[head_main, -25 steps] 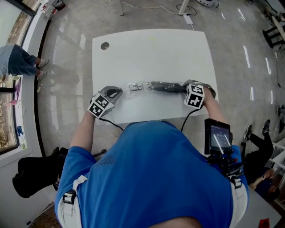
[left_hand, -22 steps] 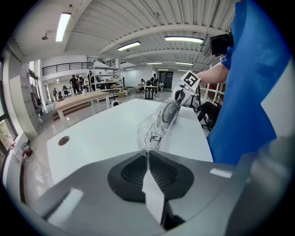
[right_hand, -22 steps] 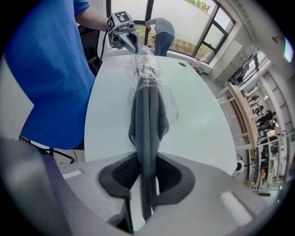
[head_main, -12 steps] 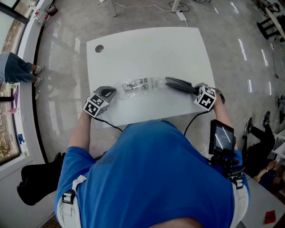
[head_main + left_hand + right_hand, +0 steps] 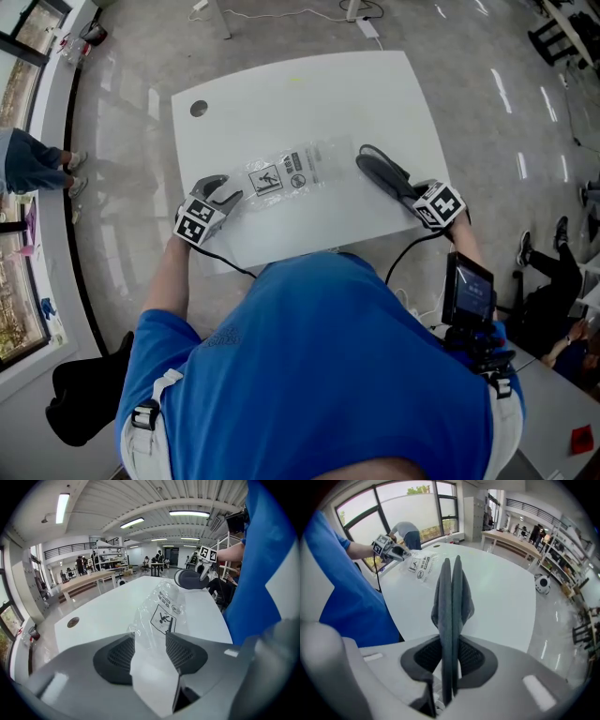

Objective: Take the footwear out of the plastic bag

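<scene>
A pair of dark grey slippers (image 5: 380, 172) is out of the clear plastic bag (image 5: 291, 173) and hangs over the table's right side, pinched between the jaws of my right gripper (image 5: 412, 190). In the right gripper view the slippers (image 5: 451, 597) stand upright, soles together, between the pads (image 5: 476, 656). The bag lies flat and empty on the white table (image 5: 309, 103). My left gripper (image 5: 223, 190) sits at the bag's left end. Its jaws have just been opening; the bag's end (image 5: 161, 613) lies loose between the open fingers (image 5: 185, 653).
A round cable hole (image 5: 198, 109) marks the table's far left corner. A person (image 5: 28, 159) stands on the floor at the left. A small screen (image 5: 469, 291) hangs at the wearer's right hip. The bag's warning label (image 5: 164, 619) faces up.
The right gripper pulled the slippers rightward out of the bag and turned them. The bag swung round and lies empty. The left gripper, earlier shut on the bag's end, now stands open.
</scene>
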`<state>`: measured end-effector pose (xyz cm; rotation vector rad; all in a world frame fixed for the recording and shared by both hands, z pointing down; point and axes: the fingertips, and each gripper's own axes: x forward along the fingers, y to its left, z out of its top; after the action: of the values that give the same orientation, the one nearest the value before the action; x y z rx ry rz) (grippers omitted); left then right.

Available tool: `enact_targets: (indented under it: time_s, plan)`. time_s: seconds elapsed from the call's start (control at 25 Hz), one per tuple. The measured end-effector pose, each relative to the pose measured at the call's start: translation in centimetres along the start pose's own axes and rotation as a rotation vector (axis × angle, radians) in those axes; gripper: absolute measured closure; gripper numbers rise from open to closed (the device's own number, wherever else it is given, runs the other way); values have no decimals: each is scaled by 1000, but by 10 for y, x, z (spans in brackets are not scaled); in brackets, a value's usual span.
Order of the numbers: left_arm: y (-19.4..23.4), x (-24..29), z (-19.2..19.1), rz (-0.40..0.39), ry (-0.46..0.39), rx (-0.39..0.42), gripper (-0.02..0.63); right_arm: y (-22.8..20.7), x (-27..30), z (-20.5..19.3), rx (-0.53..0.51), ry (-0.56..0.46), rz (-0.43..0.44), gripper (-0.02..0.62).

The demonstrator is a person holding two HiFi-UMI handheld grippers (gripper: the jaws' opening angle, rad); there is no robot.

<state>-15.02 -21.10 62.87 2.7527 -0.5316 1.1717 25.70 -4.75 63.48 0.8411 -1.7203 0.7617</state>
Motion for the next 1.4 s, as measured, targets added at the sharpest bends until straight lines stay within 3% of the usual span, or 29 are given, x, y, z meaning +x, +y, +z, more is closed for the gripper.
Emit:
enact_targets:
  time_s: [0.2, 0.36, 0.52, 0.92, 1.4]
  plan:
    - [4, -16, 4, 67, -35, 7, 333, 8, 2, -1, 229, -70, 64, 514]
    - [10, -17, 15, 115, -63, -4, 331, -9, 10, 6, 449, -159, 175, 514]
    - [7, -23, 25, 136, -95, -14, 333, -16, 17, 12, 574, -225, 249, 514]
    - [-44, -21, 45, 110, -130, 11, 333, -24, 27, 3, 650, -310, 271, 491]
    - [-82, -3, 65, 113, -133, -1, 334, -35, 40, -14, 671, -313, 259, 419]
